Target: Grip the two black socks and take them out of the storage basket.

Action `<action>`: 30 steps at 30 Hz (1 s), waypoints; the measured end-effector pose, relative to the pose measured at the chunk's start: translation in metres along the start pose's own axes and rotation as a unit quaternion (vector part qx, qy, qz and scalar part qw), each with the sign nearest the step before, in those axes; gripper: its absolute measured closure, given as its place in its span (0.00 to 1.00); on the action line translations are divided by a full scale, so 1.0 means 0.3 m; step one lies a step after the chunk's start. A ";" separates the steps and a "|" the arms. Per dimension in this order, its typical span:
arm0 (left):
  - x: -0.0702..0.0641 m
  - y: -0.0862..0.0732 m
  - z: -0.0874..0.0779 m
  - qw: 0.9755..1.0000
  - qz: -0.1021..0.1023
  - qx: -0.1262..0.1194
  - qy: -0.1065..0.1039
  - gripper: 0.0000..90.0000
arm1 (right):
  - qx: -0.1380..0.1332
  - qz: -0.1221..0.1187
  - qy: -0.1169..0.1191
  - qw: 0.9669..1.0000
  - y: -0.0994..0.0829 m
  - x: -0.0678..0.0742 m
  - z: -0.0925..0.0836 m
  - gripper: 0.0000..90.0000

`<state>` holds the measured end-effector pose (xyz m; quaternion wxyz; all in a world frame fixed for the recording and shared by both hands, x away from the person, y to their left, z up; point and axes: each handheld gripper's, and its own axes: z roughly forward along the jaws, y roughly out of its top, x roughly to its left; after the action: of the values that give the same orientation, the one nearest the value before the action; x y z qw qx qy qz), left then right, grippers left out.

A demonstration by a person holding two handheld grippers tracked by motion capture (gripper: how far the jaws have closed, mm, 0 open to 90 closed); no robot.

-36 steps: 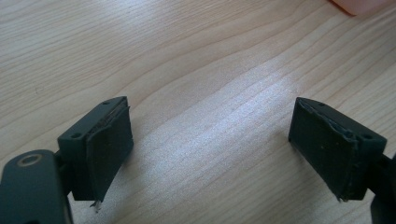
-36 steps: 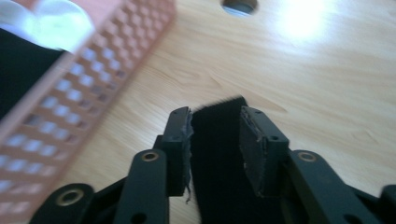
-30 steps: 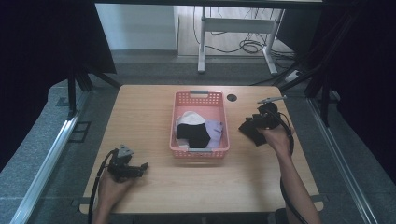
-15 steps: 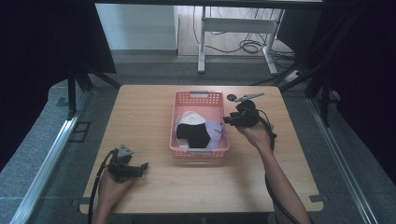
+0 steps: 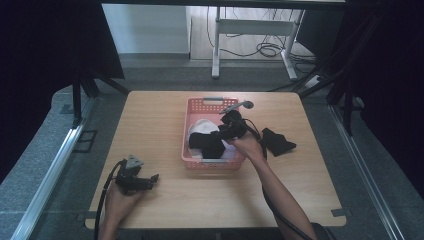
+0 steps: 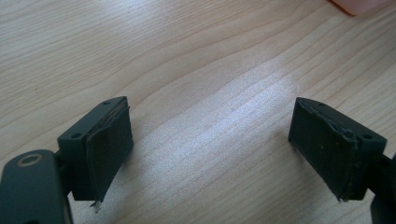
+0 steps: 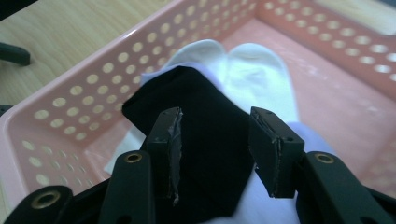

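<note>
A pink basket (image 5: 185, 134) on the wooden table (image 5: 150, 115) holds a black cloth (image 5: 210, 144), a white sock (image 5: 202, 125) and a pale lavender piece. My right gripper (image 5: 226, 131) hangs over the basket's right side. In the right gripper view its jaws (image 7: 215, 122) stand apart just above the black cloth (image 7: 205, 102); they have just been opening and nothing is pinched between them. The white sock (image 7: 252, 70) lies beyond. A black sock (image 5: 277, 141) lies on the table right of the basket. My left gripper (image 5: 150, 180) rests open near the front left, with bare wood between its jaws (image 6: 210, 126).
The basket wall (image 7: 84, 121) rises to the left in the right gripper view. A cable trails from each gripper toward the table's front edge. Dark curtains flank the table, and a white stand with cables stands on the floor beyond the far edge.
My right gripper has moved left from the table beside the basket to over the basket's contents, leaving the black sock lying on the table. My left gripper has stayed put.
</note>
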<state>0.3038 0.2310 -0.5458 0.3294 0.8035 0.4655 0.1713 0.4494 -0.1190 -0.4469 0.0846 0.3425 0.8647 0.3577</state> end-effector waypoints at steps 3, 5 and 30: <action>0.001 0.000 0.000 1.000 0.001 0.001 0.000 0.15 | 0.009 -0.006 0.010 1.000 0.007 0.021 0.046 0.59; 0.001 0.000 -0.001 1.000 0.001 0.001 0.000 0.15 | 0.015 -0.012 0.016 1.000 0.009 0.032 0.076 0.58; 0.002 0.000 -0.001 1.000 0.003 0.003 0.000 0.15 | 0.132 -0.060 -0.008 0.989 -0.014 0.068 0.230 0.91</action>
<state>0.3039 0.2315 -0.5455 0.3268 0.8059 0.4633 0.1709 0.4590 -0.0692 -0.4981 0.0674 0.3007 0.9227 0.2315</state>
